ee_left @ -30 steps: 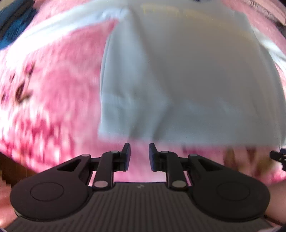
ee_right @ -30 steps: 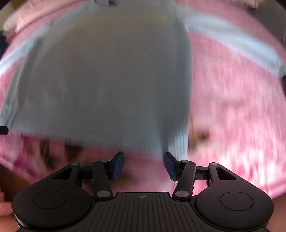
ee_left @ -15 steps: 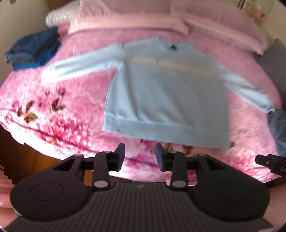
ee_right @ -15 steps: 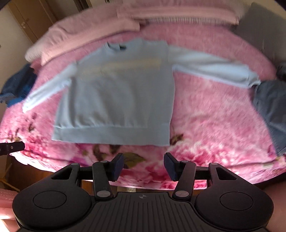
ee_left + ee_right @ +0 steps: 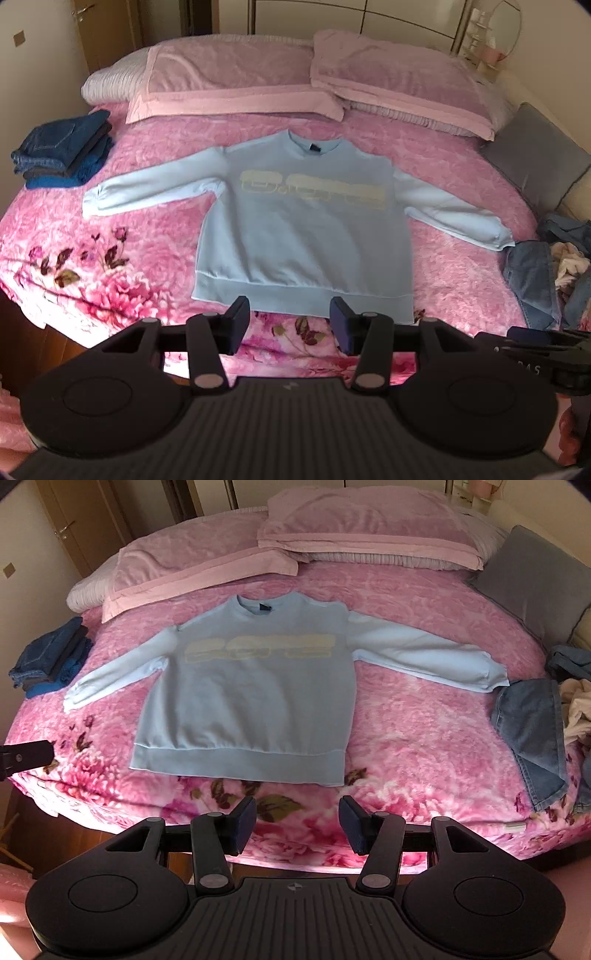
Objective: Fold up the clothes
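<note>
In the left wrist view, a light blue sweatshirt is seen spread flat, front up, on a bed covered by a pink flowered blanket. Both sleeves are stretched out to the sides, and the collar is turned toward two pink pillows at the head of the bed. A stack of folded jeans is set near the end of one sleeve, at the picture's left, and a loose pile of clothes is heaped at the picture's right, just beside the other cuff. The left tool is held above the near edge of the bed, clear of the sweatshirt's hem; its jaws have just been opening and are parted, with nothing between them. The tip of the right tool is caught at the right edge.

In the right wrist view, the same sweatshirt is shown lying flat in the middle of the bed, untouched. The right tool is held over the blanket's near edge, its jaws apart and empty. The folded jeans and the loose pile are seen at opposite sides.
</note>
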